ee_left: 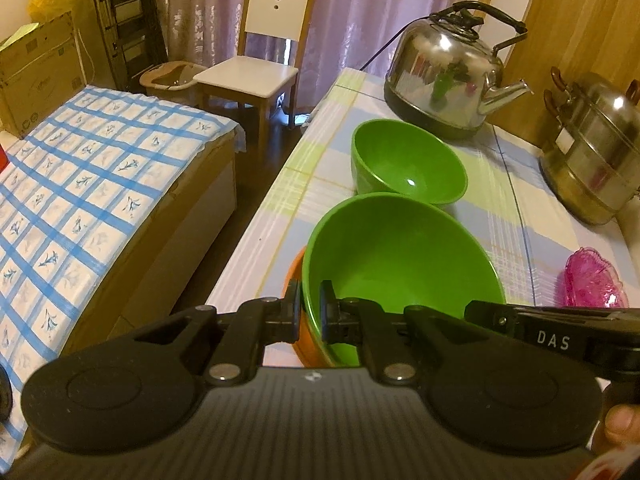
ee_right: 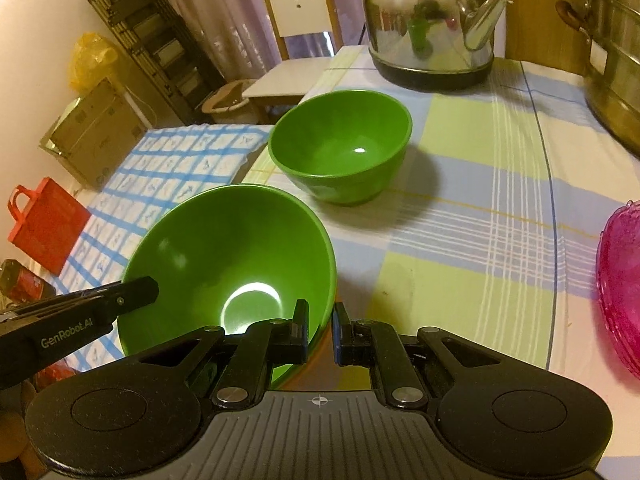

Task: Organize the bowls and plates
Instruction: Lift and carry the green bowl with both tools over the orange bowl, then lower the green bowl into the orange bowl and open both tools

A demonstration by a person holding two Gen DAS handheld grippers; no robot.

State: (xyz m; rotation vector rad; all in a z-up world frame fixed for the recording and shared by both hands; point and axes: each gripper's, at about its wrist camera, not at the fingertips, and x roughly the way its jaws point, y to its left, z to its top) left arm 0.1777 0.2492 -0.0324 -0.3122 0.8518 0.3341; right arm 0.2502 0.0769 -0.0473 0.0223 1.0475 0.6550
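Observation:
A large green bowl [ee_left: 400,256] sits in an orange bowl [ee_left: 292,276] near the table's left edge. My left gripper [ee_left: 310,308] is shut on the large green bowl's left rim, one finger inside and one outside. My right gripper [ee_right: 321,332] is shut on the same bowl's [ee_right: 228,256] right rim. The right gripper's finger shows in the left wrist view [ee_left: 560,332], and the left gripper's finger shows in the right wrist view [ee_right: 80,316]. A smaller green bowl [ee_left: 408,160] [ee_right: 340,144] stands upright farther back on the table.
A steel kettle [ee_left: 444,68] [ee_right: 432,24] stands at the table's back. A steel steamer pot [ee_left: 592,148] [ee_right: 612,52] stands at the right. Pink glass dishes [ee_left: 592,280] [ee_right: 620,276] lie at the right edge. The checked tablecloth [ee_right: 460,220] covers the table. A blue-checked covered box [ee_left: 80,184] and a chair [ee_left: 260,60] stand left of the table.

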